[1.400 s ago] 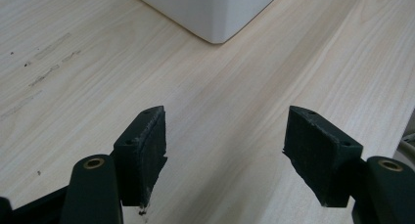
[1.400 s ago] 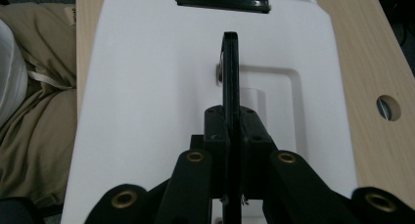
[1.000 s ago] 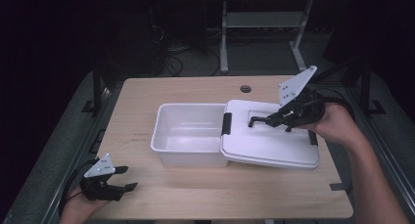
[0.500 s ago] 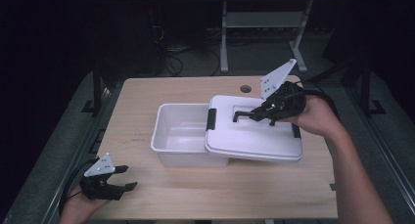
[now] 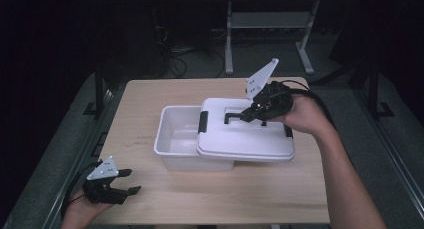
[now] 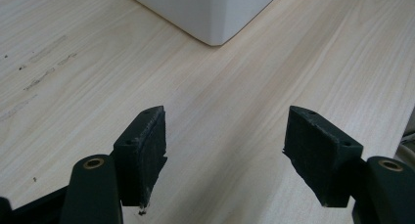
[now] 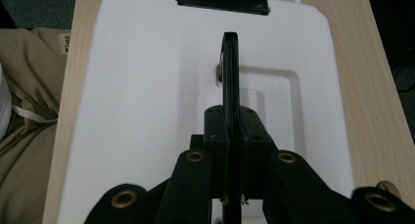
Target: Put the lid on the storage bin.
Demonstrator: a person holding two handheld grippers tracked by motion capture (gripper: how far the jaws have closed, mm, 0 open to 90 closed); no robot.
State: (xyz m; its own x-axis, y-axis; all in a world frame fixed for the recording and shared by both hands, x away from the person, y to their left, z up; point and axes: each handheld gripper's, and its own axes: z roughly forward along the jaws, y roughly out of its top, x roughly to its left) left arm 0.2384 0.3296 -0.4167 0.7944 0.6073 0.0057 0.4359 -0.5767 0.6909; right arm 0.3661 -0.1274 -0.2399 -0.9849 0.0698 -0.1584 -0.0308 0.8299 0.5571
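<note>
Lid (image 5: 245,136), white, sat partway over the white bin (image 5: 177,134) on the wooden table (image 5: 150,96). We judged the covering roughly two thirds done: the lid covered the bin's right part and overhung past its right side, while the left part of the bin was open and looked empty. Left to do, by our reading: slide the lid further left until it lines up with the rim, set it down, then probably snap the black latches (image 5: 203,122).

Our right gripper (image 5: 248,114) had its jaws clamped on the lid's black handle (image 7: 230,67); in the right gripper view the handle ran straight up between the pressed pads, lid directly below and ahead of the tool. The handle sat in a recess near the lid's middle.

Our left gripper (image 5: 127,181) rested at the near left table corner, jaws apart, nothing between them, well apart from the bin; the bin's corner (image 6: 215,18) showed ahead of it.
</note>
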